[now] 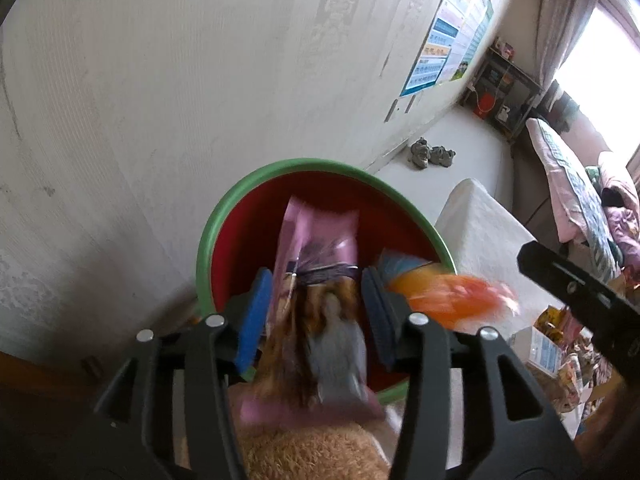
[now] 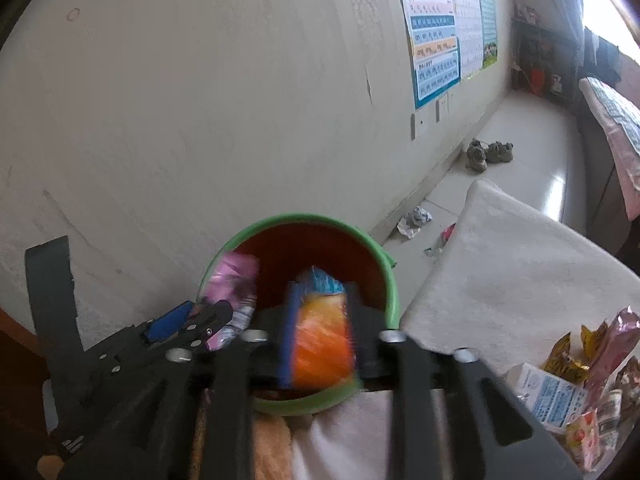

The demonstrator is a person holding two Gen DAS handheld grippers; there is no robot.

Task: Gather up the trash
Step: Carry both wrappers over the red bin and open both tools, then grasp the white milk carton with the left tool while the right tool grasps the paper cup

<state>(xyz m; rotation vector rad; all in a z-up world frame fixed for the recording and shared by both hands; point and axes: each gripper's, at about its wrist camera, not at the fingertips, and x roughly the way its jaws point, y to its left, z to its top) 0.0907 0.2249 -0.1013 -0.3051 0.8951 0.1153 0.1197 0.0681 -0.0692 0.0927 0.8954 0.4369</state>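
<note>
A: Largest first — the pale wall [image 1: 180,100] fills the upper left of both views, with a poster [image 2: 436,40] at upper right. What lies below it?

B: A white cloth-covered surface [image 2: 520,264] at right of frame, and at lower centre a bin [image 1: 224,216] with a green rim and red inside, standing against the wall.

A: The grippers?

B: The left gripper [image 1: 316,312] sits at bottom centre of its own view. A pink snack packet [image 1: 316,256] stands between its blue pads [image 1: 254,320] over the bin's mouth; gaps show on both sides, so the pads have let go. The right gripper [image 2: 320,332] is likewise over the bin, an orange packet [image 2: 324,344] between its fingers — blur hides whether the pads press on it, so I cannot tell.

A: Smaller items?

B: More wrappers and a small carton [image 2: 548,396] at lower right, a crumpled scrap [image 2: 416,220] on the floor by the skirting, and a pair of shoes [image 2: 488,152] beyond it.
</note>
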